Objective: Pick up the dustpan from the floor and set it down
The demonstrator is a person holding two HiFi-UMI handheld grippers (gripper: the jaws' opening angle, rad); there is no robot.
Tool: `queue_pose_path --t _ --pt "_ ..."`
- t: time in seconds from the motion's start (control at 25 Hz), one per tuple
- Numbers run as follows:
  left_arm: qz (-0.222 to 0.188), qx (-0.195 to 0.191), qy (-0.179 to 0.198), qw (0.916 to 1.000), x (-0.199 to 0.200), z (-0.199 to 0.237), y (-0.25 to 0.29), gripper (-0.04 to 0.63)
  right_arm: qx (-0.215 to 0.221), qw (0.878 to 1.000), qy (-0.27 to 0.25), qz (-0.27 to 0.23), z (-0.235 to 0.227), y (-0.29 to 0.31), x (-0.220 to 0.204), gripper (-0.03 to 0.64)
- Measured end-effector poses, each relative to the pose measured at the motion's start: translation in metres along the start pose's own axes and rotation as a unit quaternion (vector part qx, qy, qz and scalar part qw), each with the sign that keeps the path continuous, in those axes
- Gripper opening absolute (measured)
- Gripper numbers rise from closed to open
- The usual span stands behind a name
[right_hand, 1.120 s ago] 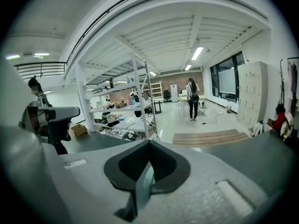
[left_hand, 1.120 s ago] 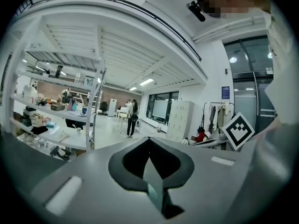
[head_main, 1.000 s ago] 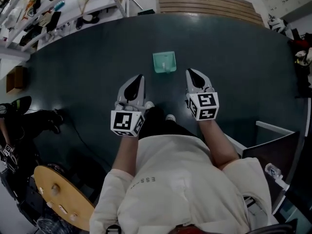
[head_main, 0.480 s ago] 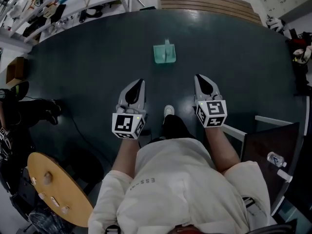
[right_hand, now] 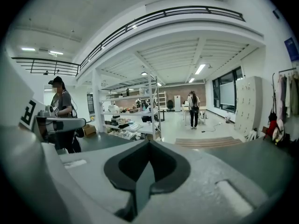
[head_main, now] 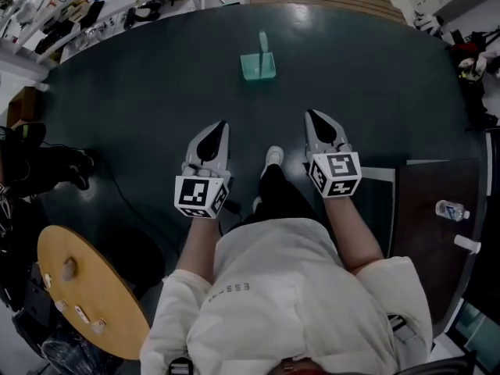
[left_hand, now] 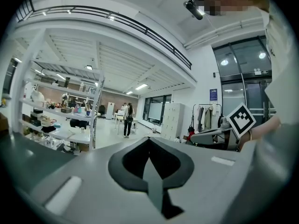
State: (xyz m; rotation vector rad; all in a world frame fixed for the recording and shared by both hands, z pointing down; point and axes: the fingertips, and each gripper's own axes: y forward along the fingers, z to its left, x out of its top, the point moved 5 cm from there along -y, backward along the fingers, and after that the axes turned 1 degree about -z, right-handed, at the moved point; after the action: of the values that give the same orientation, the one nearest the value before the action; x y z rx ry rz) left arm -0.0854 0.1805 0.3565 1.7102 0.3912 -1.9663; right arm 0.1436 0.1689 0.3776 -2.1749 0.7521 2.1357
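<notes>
Dustpan [head_main: 258, 66]: lying on the dark floor [head_main: 141, 108] at twelve o'clock from the person, well apart from both tongs.
Left tongs [head_main: 219, 127]: jaws pressing together, gripping nothing, dustpan sitting at one o'clock.
Right tongs [head_main: 314, 118]: jaws sitting fully together, holding nothing, dustpan at eleven o'clock.

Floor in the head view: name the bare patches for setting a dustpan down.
Bare dark floor lies right of the green dustpan, left of it toward the shelves, and between it and the white shoe. Crowded: the round wooden board lower left, the dark panel lower right.
</notes>
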Motion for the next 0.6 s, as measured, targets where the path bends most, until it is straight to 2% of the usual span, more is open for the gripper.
queue_pose_path --t 0.16,0.28,0.6 --pt "0.007 -0.028 0.031 0.9991 -0.006 -0.03 -0.03 0.012 0.001 1.0 0.025 -0.006 0.016 -0.039 -0.011 -0.008" --pt "0.003 -0.042 0.05 0.9979 -0.005 -0.042 -0.046 0.012 0.006 1.0 0.013 -0.011 0.03 -0.053 -0.014 -0.008" --pt "-0.012 -0.01 0.028 0.9995 -0.005 -0.039 -0.07 0.012 0.019 1.0 -0.007 -0.008 0.046 -0.072 -0.023 -0.009"
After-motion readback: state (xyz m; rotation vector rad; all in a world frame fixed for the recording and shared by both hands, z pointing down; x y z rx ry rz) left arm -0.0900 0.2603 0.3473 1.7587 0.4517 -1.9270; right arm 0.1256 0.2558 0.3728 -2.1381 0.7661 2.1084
